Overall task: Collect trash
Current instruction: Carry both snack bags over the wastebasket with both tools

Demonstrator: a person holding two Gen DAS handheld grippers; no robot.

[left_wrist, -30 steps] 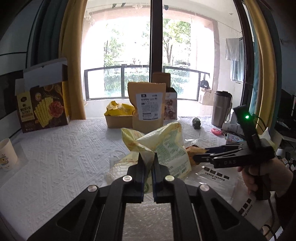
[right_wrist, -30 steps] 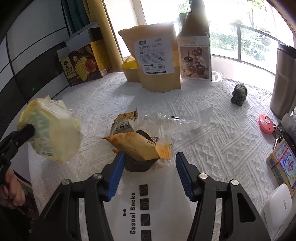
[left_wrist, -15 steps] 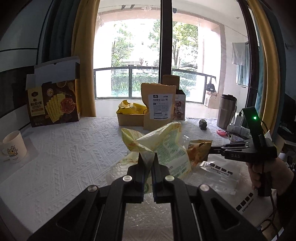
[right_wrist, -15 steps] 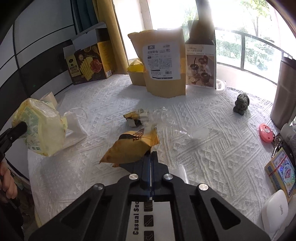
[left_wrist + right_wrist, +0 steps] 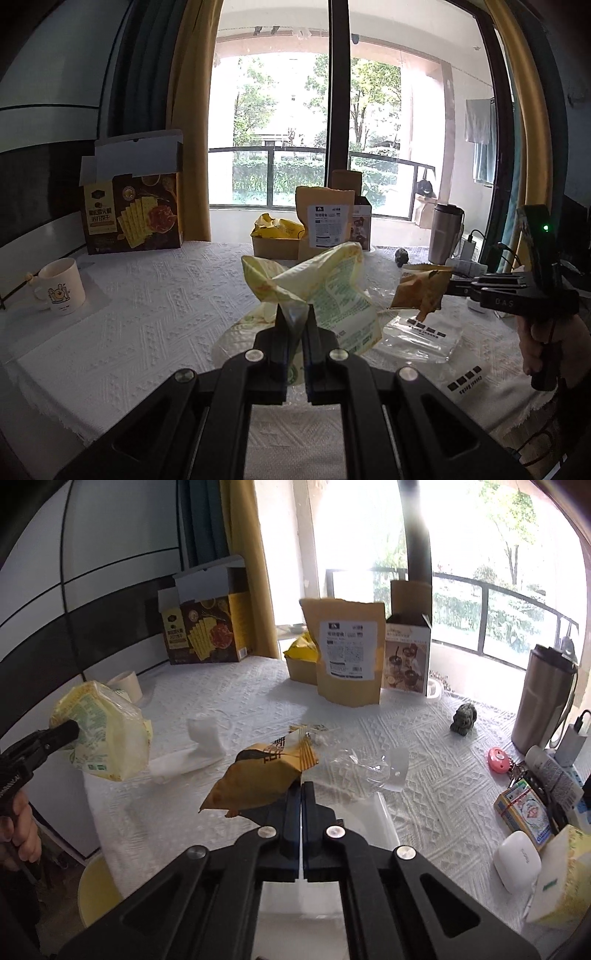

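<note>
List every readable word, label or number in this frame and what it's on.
"DAS": on the right gripper body, seen from the left wrist.
"Casual Socks": sock bag, upside down, barely legible.
Cracker box: Chinese characters, too blurred to read.
Kraft pouch label: too small.
Yellow wrapper in the left gripper: print too small.
Orange packet: unreadable.

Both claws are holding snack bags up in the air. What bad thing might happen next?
1. The right claw pinches only a corner of the orange snack wrapper, so it might slip out and drop.
2. The left claw grips the yellow-green bag by a small fold, and it might tear or slide free.
3. A small wrapper and clear plastic on the table might get forgotten.
</note>
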